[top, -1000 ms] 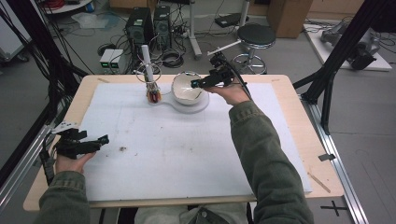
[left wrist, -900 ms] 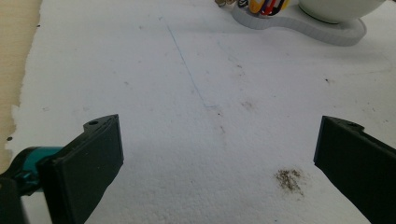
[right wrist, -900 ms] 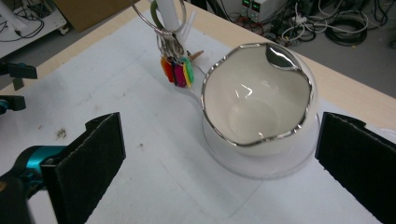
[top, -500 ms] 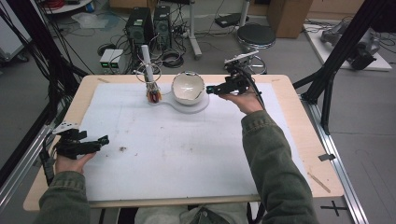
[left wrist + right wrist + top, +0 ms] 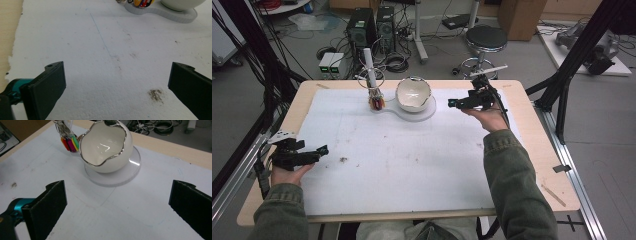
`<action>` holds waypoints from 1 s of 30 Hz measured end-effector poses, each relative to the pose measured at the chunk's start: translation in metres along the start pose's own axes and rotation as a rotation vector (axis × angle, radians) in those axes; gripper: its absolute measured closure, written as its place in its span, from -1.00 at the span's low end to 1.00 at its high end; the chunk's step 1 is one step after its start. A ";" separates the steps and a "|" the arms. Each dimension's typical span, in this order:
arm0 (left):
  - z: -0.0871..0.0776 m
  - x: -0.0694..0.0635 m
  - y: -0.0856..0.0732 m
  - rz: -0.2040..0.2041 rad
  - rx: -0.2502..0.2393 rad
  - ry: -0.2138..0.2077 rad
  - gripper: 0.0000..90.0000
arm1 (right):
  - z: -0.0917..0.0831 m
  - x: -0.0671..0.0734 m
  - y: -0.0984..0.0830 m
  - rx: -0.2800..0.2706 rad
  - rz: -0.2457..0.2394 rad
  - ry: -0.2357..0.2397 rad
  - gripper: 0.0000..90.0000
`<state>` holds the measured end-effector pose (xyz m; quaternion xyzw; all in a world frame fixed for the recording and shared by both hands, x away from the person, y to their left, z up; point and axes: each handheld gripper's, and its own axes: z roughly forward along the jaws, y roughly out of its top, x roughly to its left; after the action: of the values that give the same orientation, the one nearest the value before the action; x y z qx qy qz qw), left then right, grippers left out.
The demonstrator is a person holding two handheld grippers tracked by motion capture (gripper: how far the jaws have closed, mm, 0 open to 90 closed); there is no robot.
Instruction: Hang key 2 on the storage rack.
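Note:
A white egg-shaped bowl [image 5: 413, 94] [image 5: 106, 147] with a jagged silver rim sits on a clear round base [image 5: 424, 113] [image 5: 130, 173] at the back of the table. Beside it a white post [image 5: 369, 62] holds a bunch of coloured tags [image 5: 376, 103] [image 5: 70, 144]. My right gripper [image 5: 453, 104] [image 5: 116, 205] hovers open just right of the bowl, jaws wide apart with nothing between them. My left gripper [image 5: 323, 149] [image 5: 116, 87] rests open near the front left of the white mat, also empty.
A white foam mat [image 5: 412, 165] [image 5: 105, 50] covers most of the wooden table [image 5: 542, 165], with a dark smudge [image 5: 343, 160] [image 5: 155, 95] near my left gripper. Behind the table stand a black stool [image 5: 486, 39], computer cases [image 5: 369, 25] and cables.
My right gripper has drawn back from over the bowl to its right side and now stands apart from it. The left gripper has stayed put.

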<state>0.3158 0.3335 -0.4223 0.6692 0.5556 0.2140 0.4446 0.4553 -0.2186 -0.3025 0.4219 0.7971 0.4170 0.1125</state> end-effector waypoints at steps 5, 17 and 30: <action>0.000 -0.001 0.000 0.006 0.005 0.002 -0.96 | -0.008 -0.010 -0.016 0.003 0.030 -0.019 -0.99; 0.000 -0.003 -0.001 0.012 0.010 0.002 -0.96 | -0.029 -0.026 -0.051 0.004 0.081 -0.065 -0.99; 0.000 -0.003 -0.001 0.011 0.009 0.004 -0.96 | -0.042 -0.031 -0.084 -0.005 0.102 -0.117 -0.99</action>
<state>0.3146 0.3309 -0.4230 0.6738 0.5537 0.2157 0.4393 0.4035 -0.2910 -0.3453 0.4852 0.7657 0.3990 0.1385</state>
